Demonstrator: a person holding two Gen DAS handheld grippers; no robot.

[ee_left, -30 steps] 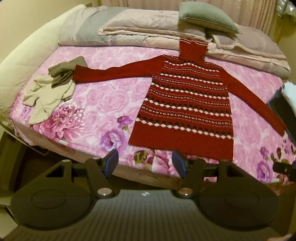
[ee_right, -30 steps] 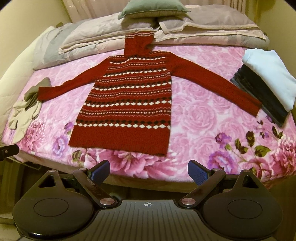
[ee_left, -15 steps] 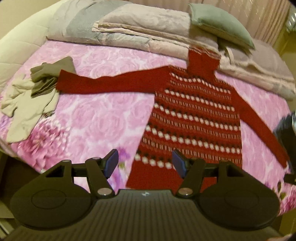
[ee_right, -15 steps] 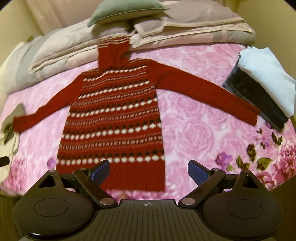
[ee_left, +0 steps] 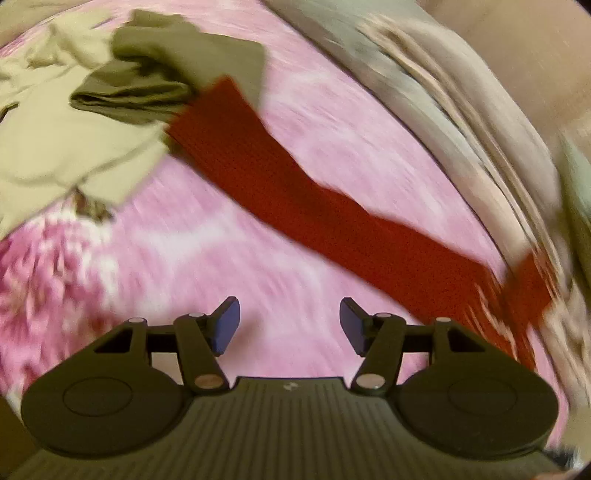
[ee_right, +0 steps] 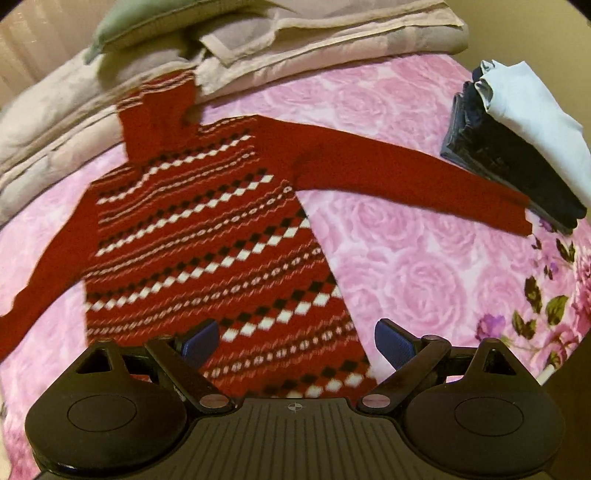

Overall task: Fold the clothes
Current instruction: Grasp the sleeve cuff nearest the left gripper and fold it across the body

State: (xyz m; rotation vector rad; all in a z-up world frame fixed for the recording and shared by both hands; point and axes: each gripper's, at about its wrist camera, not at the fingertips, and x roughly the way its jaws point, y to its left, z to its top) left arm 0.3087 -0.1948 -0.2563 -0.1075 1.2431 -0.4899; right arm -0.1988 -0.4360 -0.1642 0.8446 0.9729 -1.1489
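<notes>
Two grippers we hold over one bed [ee_right: 424, 273] with a pink floral sheet; every place below is given from the red sweater [ee_right: 207, 236], which lies spread flat on that sheet, patterned front up.

- Left gripper [ee_left: 289, 326]: jaws wide apart, nothing between them; it hovers over bare sheet just beside the sweater's one outstretched sleeve [ee_left: 295, 206], on the camera side of it; this view is blurred.
- Right gripper [ee_right: 295, 345]: jaws wide apart, nothing between them; it hangs over the sweater's lower body, the left pad above the diamond bands, the right pad past the side edge over the sheet.
- Sweater: turtleneck collar [ee_right: 159, 118] resting against the folded bedding; bands of white and black diamonds across the body; the other sleeve [ee_right: 406, 173] stretched out straight, its cuff touching the folded stack.
- Olive garment [ee_left: 162, 74]: crumpled, partly under the first sleeve's cuff.
- Beige garment [ee_left: 55, 136]: loose, just beyond the olive one from that cuff.
- Folded stack [ee_right: 517, 147]: dark clothes with a white piece on top, at the far sleeve's cuff.
- Folded quilts [ee_right: 295, 40]: beyond the collar; a grey-green pillow [ee_right: 147, 22] on top of them.
</notes>
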